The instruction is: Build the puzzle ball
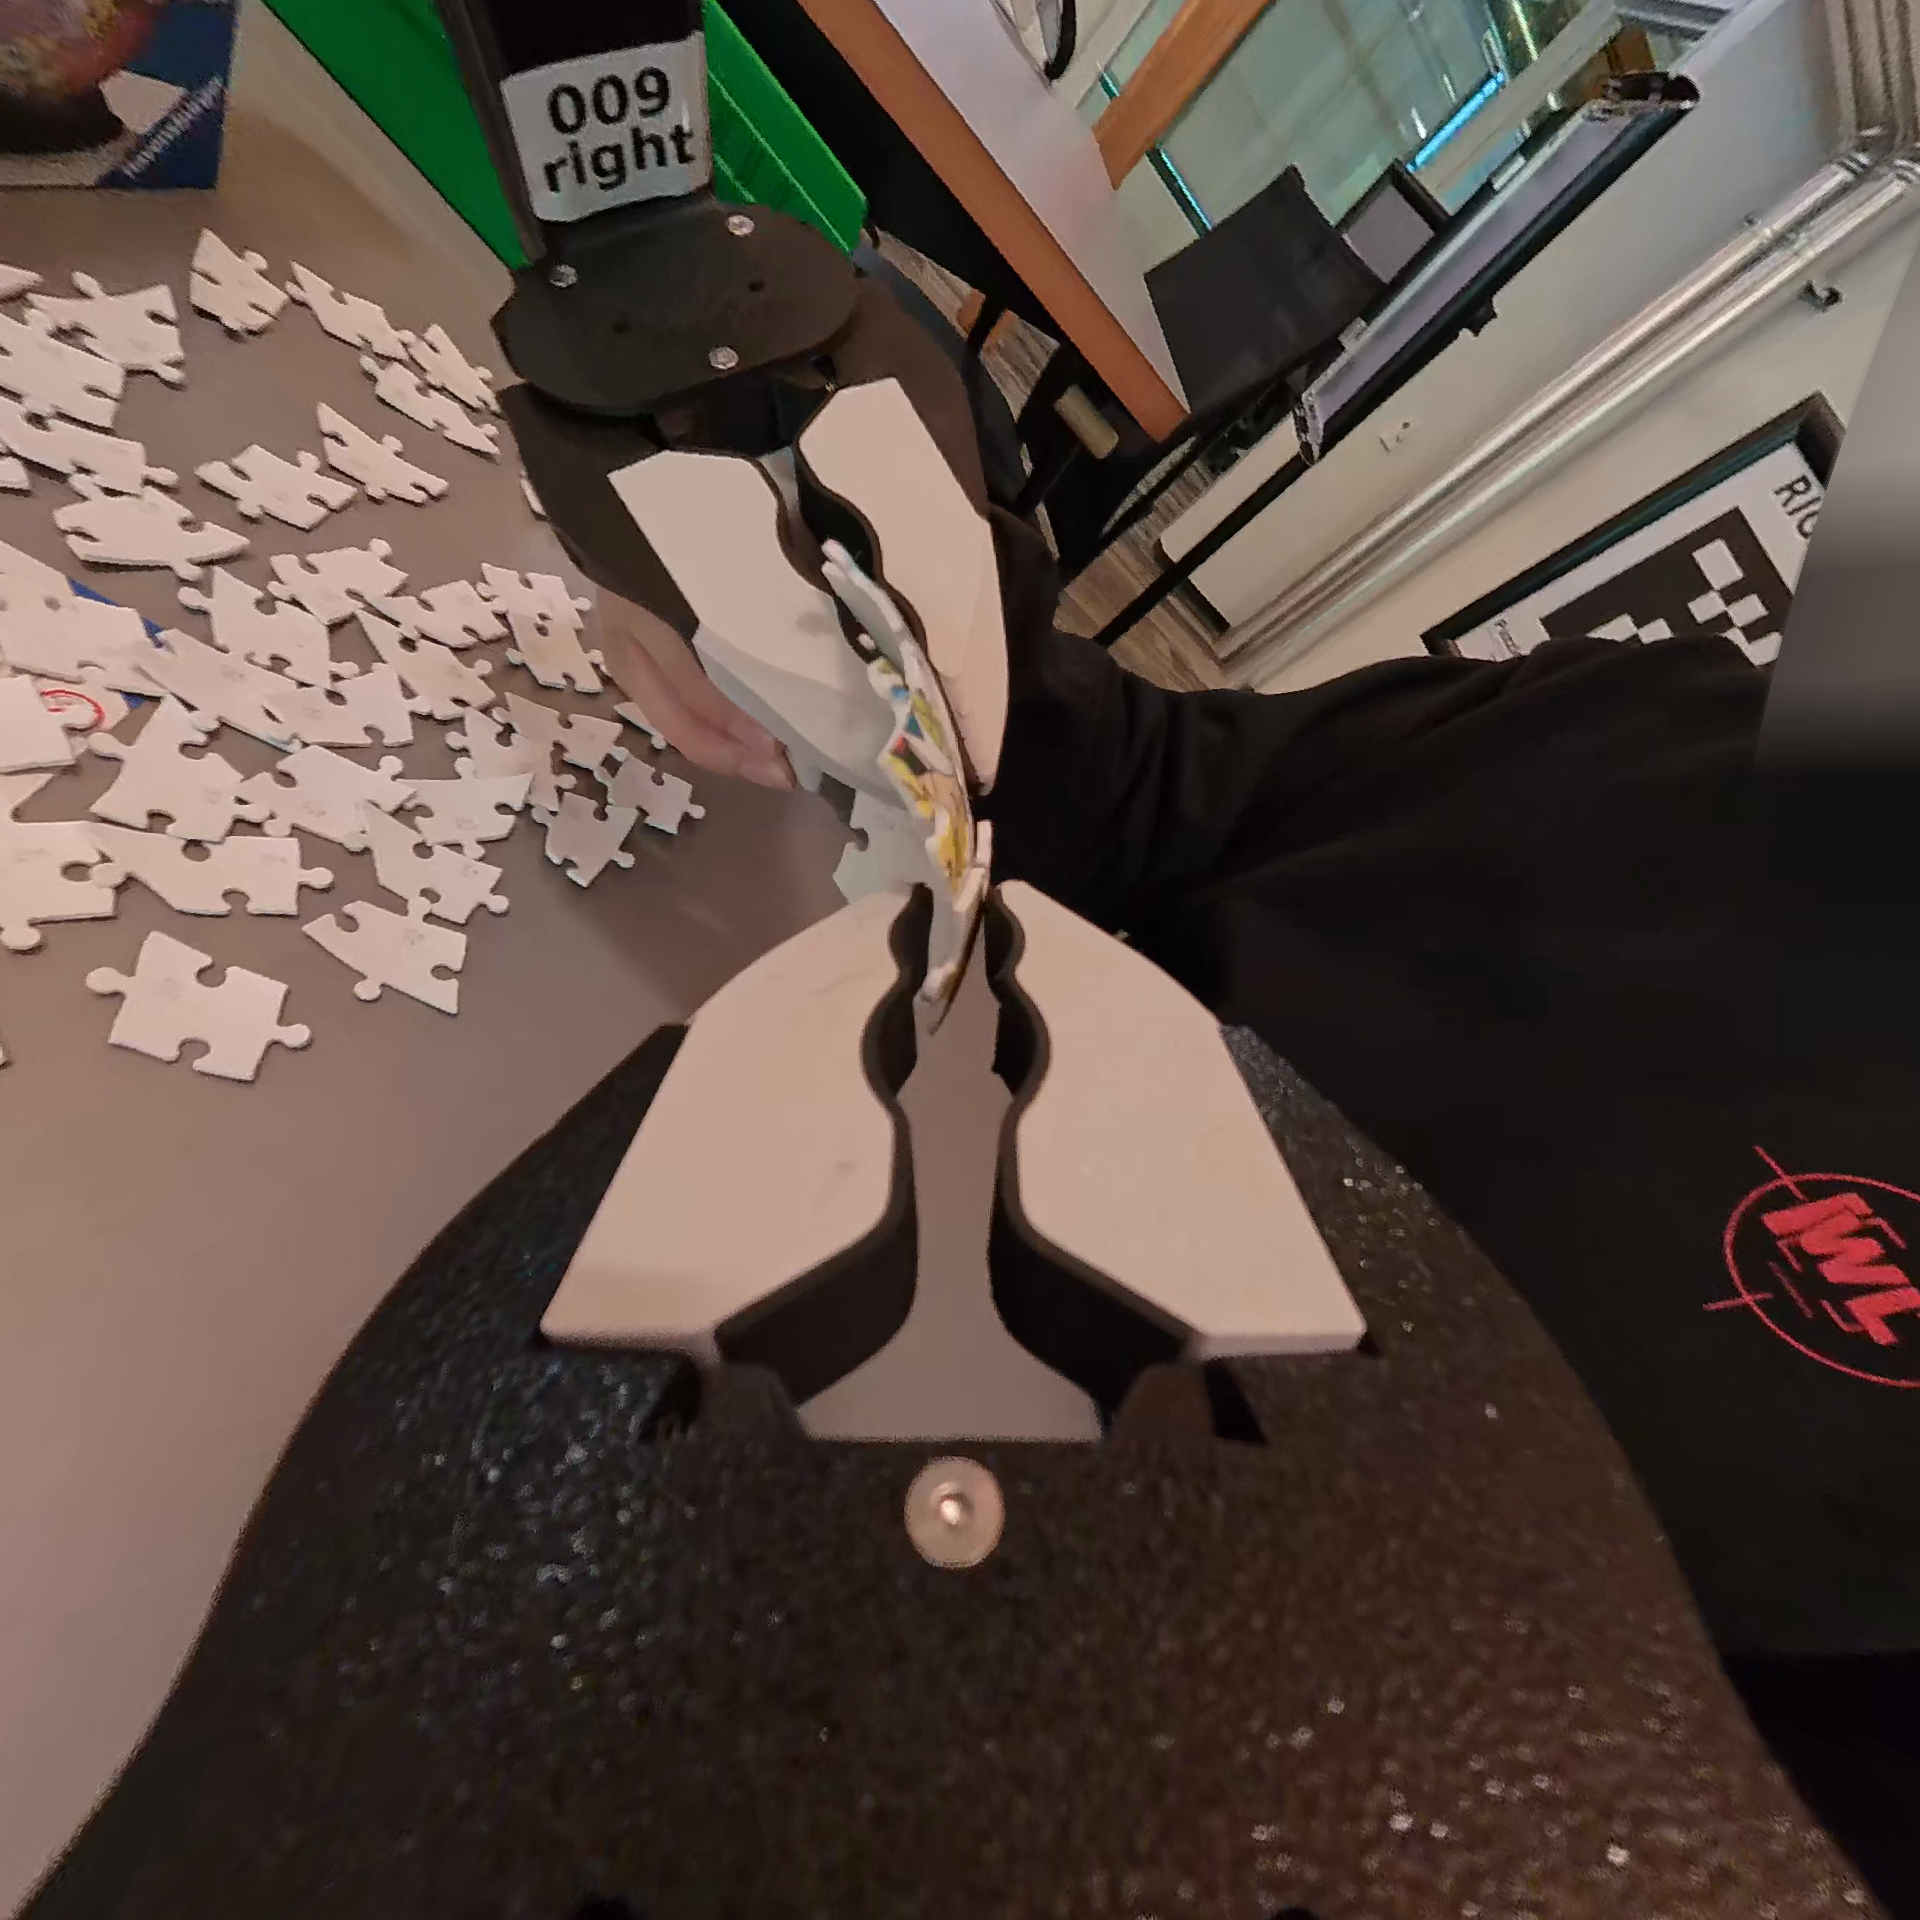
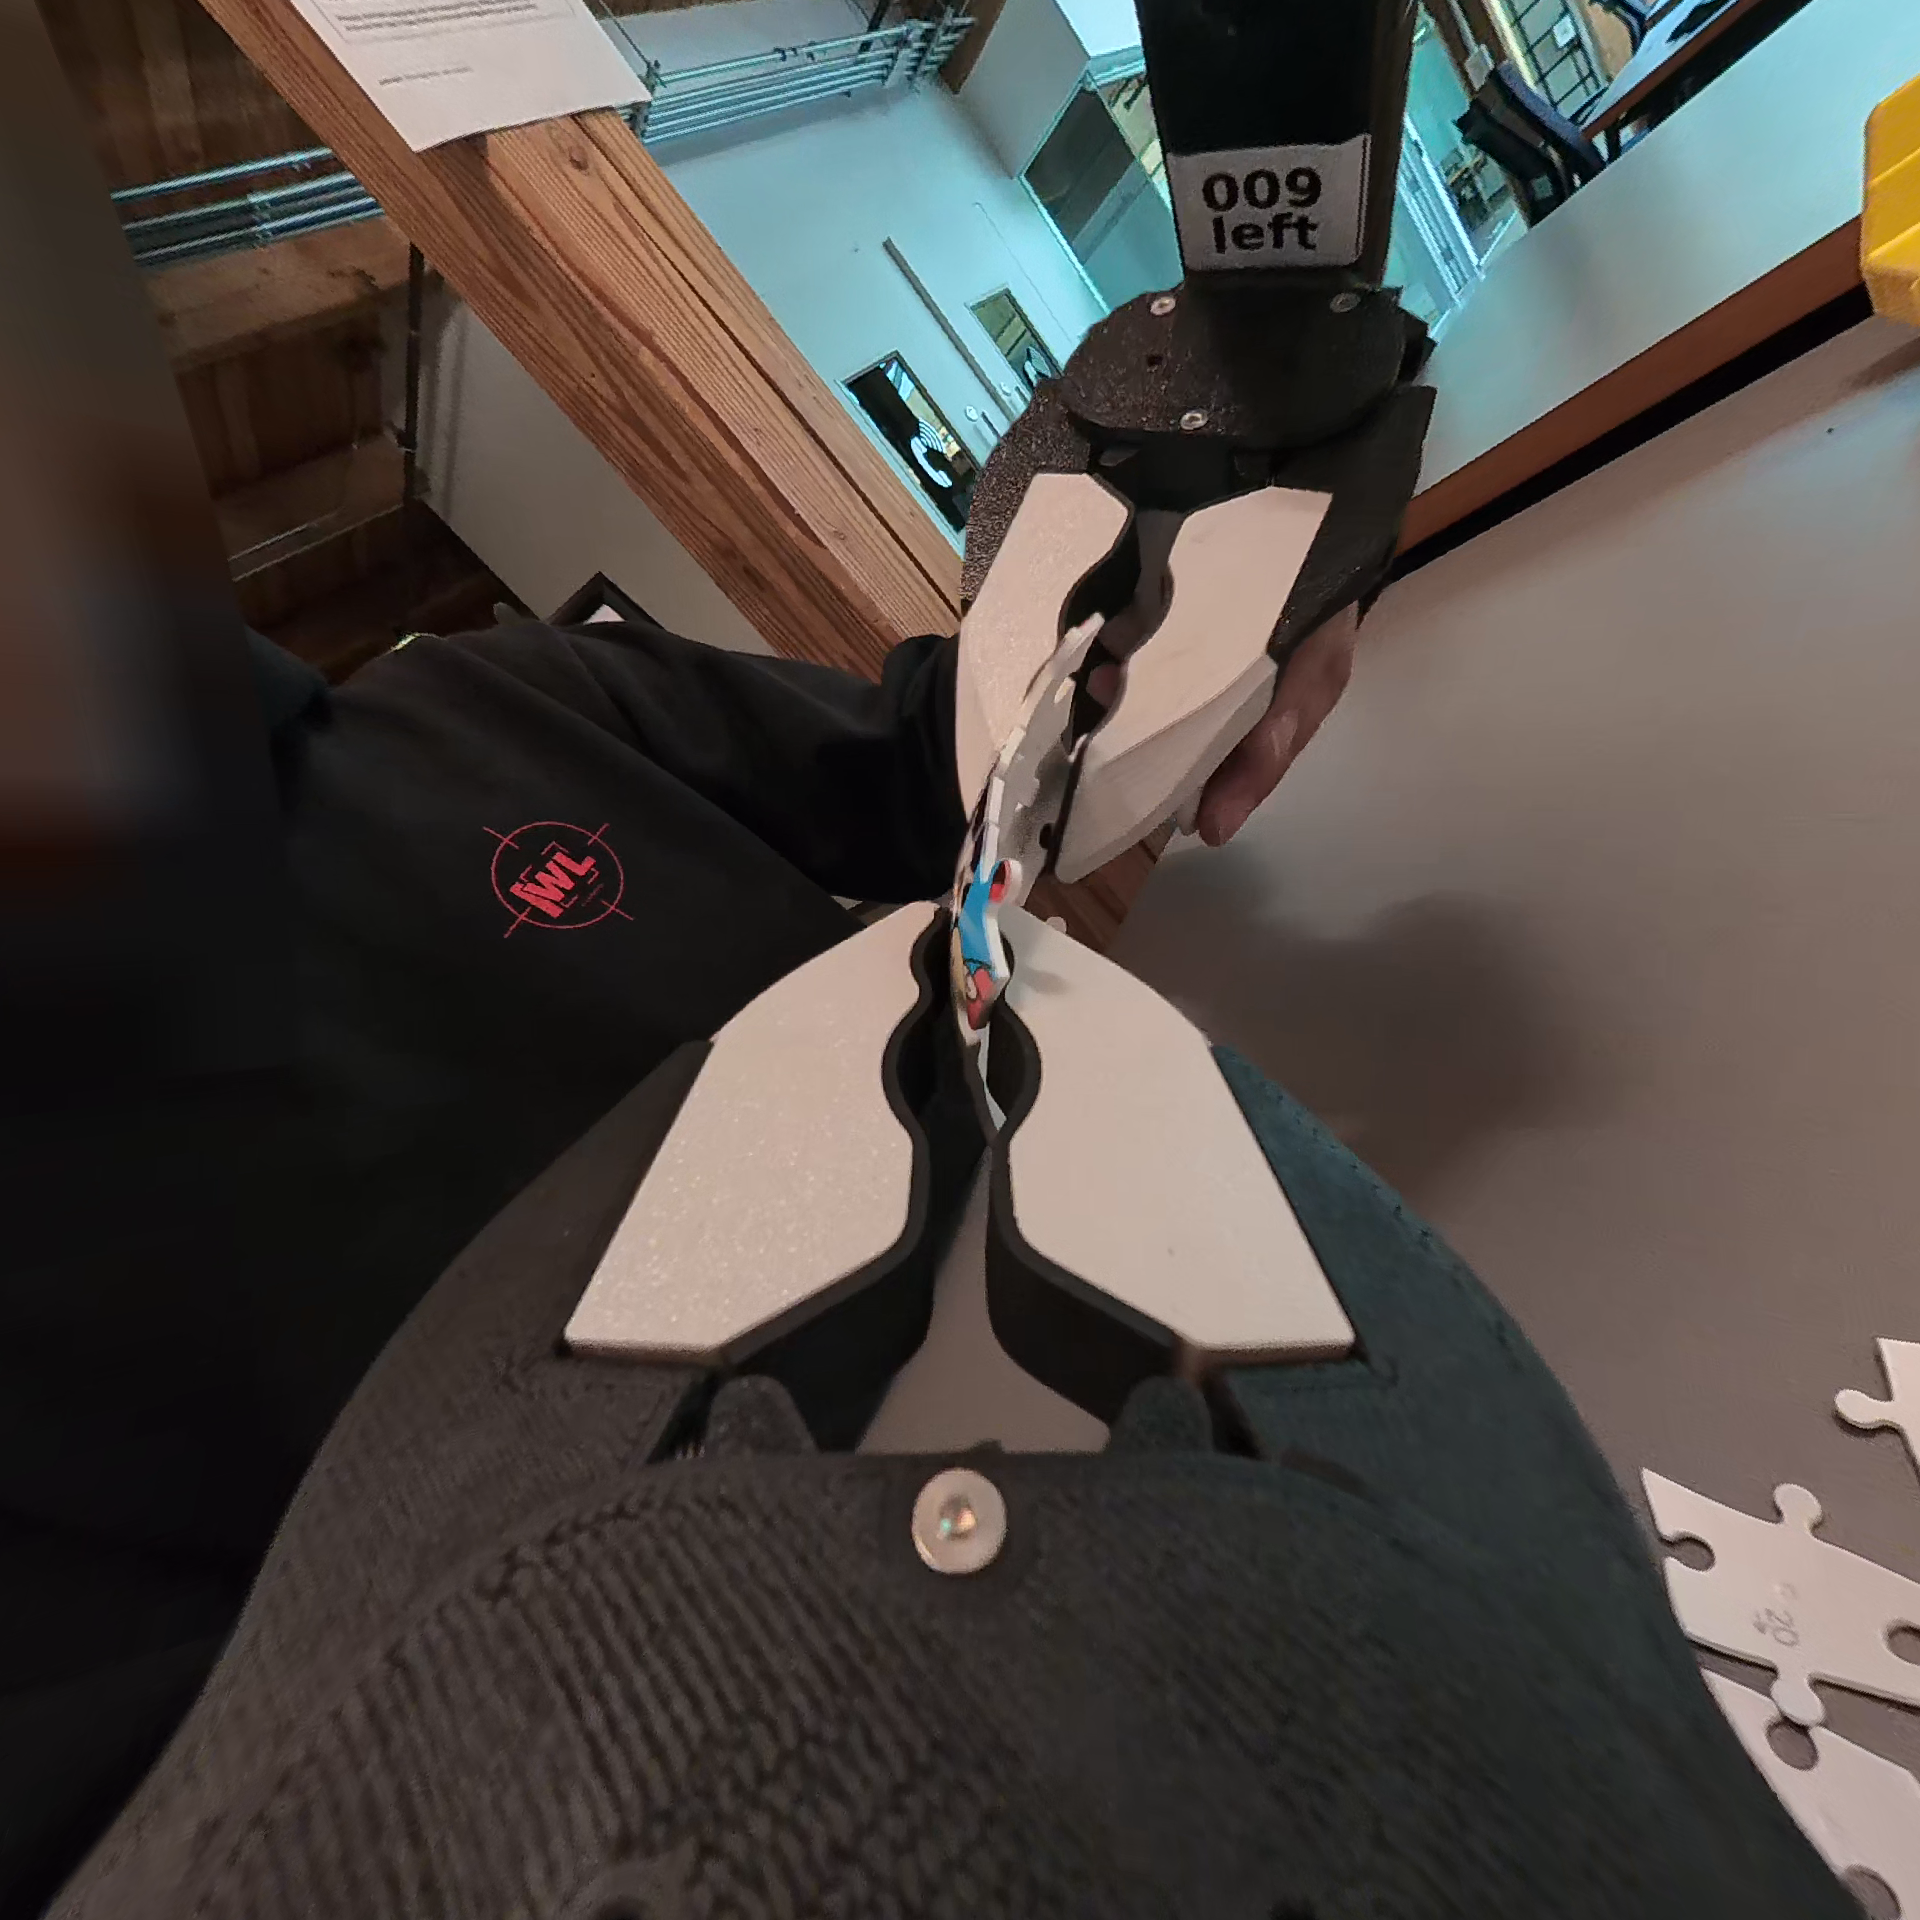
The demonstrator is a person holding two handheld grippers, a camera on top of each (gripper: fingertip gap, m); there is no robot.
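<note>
Joining step in hand: left gripper clamped on one curved puzzle piece; right gripper clamped on the mating colour-printed piece; both held edge to edge above the grey table; next, tab pressed squarely into socket.

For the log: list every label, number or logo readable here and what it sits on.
Wording not copied; the bearers only.
White tag on the right gripper: legible.
White tag on the left gripper: legible.
Red logo on the black shirt: legible.
Number on a puzzle piece: legible.
Blue box: blurred.
Paper on the beam: too small.
</note>
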